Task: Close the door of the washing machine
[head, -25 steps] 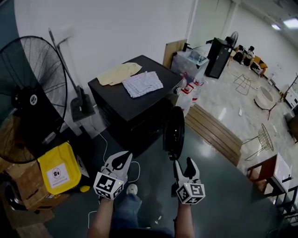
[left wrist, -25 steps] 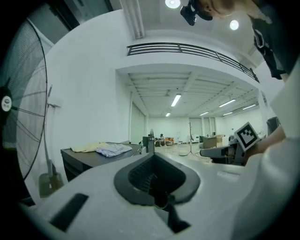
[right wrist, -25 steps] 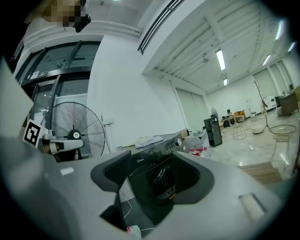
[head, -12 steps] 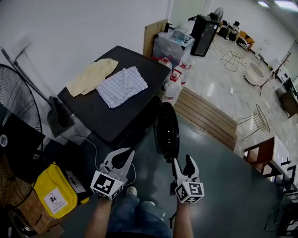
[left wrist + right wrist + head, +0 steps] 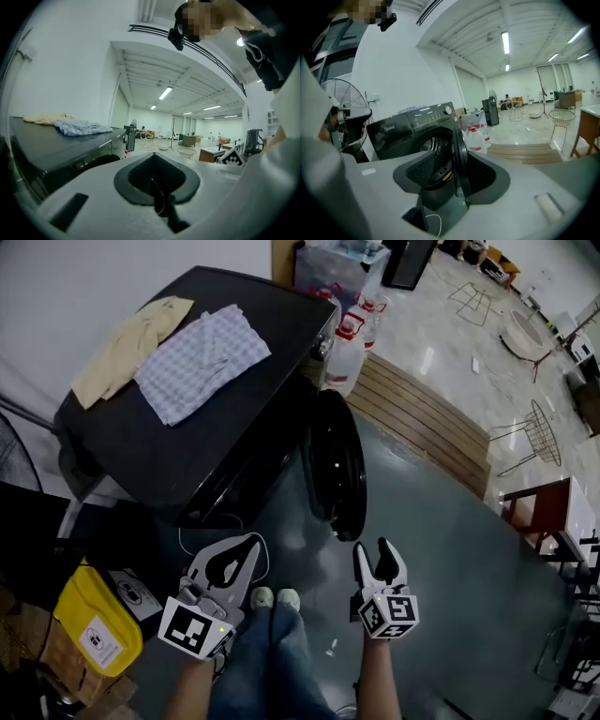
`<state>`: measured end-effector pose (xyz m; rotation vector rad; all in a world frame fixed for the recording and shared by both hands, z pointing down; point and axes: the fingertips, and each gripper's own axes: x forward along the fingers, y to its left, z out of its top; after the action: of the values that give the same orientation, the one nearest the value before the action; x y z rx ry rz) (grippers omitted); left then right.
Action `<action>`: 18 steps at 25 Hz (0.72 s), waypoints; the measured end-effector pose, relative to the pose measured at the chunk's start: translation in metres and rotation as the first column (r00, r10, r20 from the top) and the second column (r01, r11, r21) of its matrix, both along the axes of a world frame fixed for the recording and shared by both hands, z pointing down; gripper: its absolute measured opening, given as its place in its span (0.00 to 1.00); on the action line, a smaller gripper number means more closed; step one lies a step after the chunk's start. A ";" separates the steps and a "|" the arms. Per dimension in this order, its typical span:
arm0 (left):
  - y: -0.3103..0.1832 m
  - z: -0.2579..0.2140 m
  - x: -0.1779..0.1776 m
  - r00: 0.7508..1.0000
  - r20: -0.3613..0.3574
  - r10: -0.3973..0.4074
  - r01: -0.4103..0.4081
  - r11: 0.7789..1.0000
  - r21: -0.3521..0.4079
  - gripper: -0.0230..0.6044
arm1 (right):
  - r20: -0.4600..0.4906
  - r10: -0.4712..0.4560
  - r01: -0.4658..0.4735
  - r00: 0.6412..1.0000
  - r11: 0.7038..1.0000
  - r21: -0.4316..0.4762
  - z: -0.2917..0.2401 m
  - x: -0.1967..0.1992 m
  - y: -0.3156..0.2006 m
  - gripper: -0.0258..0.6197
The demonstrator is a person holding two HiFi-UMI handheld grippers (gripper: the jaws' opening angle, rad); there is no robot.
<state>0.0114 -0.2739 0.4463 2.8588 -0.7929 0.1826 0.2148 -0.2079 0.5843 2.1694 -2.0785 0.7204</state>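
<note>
The black washing machine (image 5: 239, 395) stands at the upper left, and its round door (image 5: 337, 465) hangs wide open, seen edge-on. My right gripper (image 5: 373, 549) is just below the door's lower rim without touching it. Its jaws are closing, still well apart, with nothing pressed between the pads. In the right gripper view the door's edge (image 5: 459, 140) shows in the gap of the right gripper (image 5: 450, 159), in front of the drum opening (image 5: 433, 150). My left gripper (image 5: 251, 542) is shut and empty, in front of the machine. The left gripper (image 5: 153, 157) points past the machine's top (image 5: 56, 145).
A checked cloth (image 5: 202, 357) and a beige cloth (image 5: 131, 338) lie on the machine. Water jugs (image 5: 347, 352) and a wooden pallet (image 5: 431, 418) are behind the door. A yellow container (image 5: 94, 634) sits at lower left. The person's shoes (image 5: 272, 599) stand near the machine.
The head view has tilted down and come closer to the machine; the fan has left the picture. Both grippers have sunk and gone forward, the right one nearer the door's lower rim.
</note>
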 end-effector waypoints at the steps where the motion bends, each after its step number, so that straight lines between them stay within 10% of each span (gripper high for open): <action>1: 0.001 0.009 0.003 1.000 -0.011 -0.001 0.001 1.000 -0.010 0.04 | 0.000 0.002 -0.002 1.000 1.000 -0.020 0.020 0.004 -0.001 0.38; 18: 0.018 0.118 0.025 1.000 0.008 0.010 -0.008 0.992 -0.123 0.04 | -0.070 -0.051 0.043 0.996 0.993 -0.114 0.142 0.028 -0.036 0.15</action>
<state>0.0359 -0.2555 0.5644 2.7482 -0.7433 0.2369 0.2433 -0.2443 0.7262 2.0493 -1.9950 0.7233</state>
